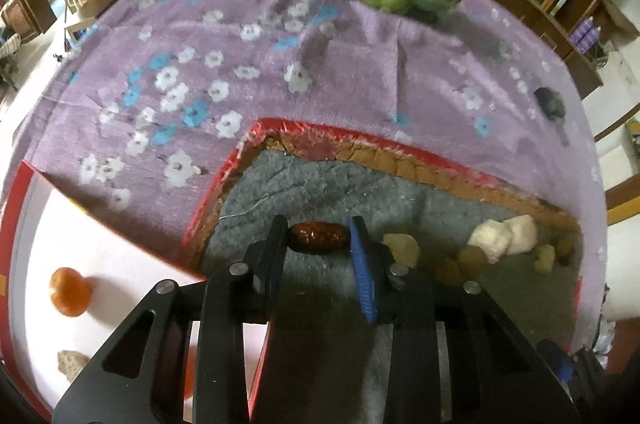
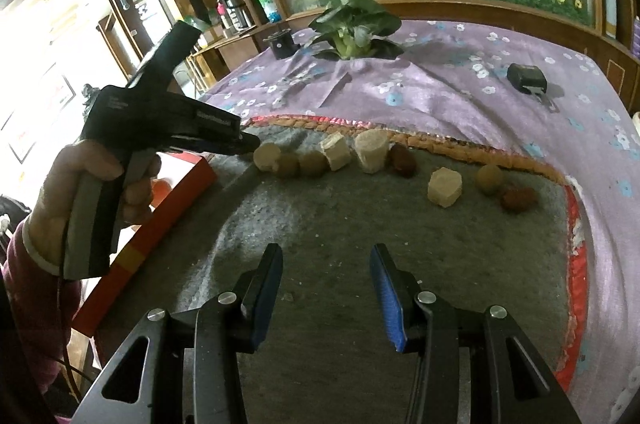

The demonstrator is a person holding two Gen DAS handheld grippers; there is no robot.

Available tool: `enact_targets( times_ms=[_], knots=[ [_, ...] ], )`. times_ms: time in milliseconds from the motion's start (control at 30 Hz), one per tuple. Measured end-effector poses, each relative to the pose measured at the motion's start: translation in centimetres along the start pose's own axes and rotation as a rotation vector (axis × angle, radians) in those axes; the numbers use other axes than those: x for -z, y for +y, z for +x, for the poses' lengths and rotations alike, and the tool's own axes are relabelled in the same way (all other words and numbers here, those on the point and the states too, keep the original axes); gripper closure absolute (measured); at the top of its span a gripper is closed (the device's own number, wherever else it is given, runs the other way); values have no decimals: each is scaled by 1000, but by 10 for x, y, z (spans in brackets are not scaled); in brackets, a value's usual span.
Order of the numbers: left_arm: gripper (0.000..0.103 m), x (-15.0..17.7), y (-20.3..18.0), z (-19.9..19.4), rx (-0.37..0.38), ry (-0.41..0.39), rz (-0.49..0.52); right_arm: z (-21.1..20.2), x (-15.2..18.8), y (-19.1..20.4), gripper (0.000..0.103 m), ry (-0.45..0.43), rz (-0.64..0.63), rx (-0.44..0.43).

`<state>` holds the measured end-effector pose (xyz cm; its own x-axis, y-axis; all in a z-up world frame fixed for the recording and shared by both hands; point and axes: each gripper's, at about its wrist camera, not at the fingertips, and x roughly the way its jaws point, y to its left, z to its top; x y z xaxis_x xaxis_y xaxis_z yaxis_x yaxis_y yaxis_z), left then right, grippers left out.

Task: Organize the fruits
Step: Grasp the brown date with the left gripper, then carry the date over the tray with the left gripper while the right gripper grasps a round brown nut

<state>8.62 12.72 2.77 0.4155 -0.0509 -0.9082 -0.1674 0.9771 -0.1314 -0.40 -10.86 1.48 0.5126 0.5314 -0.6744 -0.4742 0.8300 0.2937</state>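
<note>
Box: white-floored red box (image 1: 24, 224) at the lower left of the left wrist view already holds an orange fruit (image 1: 69, 291) and a brownish lump (image 1: 72, 364); so some sorting looks done.
Left gripper: left gripper (image 1: 318, 238) at the lower centre of its own view has its fingers clenched on a red date (image 1: 317, 237), held above the grey mat (image 1: 320, 184); it looks partway through a transfer.
Mat row: in the right wrist view, from left to right across the middle, pale cut pieces (image 2: 372, 150), round brown fruits (image 2: 489, 178) and reddish fruits (image 2: 519, 199) lie on the mat, well apart from the box.
Right gripper: right gripper (image 2: 326, 288) at the bottom centre of its view hovers over bare mat, fingers spread and holding nothing.
Progress: early to middle, by my judgement; most pieces are not yet sorted.
</note>
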Motion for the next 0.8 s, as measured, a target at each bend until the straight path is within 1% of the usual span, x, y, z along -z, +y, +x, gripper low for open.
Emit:
enact_targets(
  times_ms=[67, 167, 333, 467, 600, 800],
  knots=[
    [73, 6, 1, -18, 27, -34, 1, 3, -4, 2, 59, 7, -2, -15],
    [73, 16, 2, -37, 56, -63, 6, 12, -13, 11, 59, 10, -29, -27],
    [73, 40, 7, -60, 70, -105, 20, 37, -27, 35, 59, 40, -129, -41],
    [73, 54, 10, -69, 78, -122, 31, 69, -37, 47, 59, 90, -181, -71],
    [73, 61, 19, -74, 95, -119, 33, 92, -46, 43, 59, 113, -180, -27],
    [73, 61, 29, -77, 93, -135, 18, 107, -62, 34, 59, 97, -169, 18]
  ],
)
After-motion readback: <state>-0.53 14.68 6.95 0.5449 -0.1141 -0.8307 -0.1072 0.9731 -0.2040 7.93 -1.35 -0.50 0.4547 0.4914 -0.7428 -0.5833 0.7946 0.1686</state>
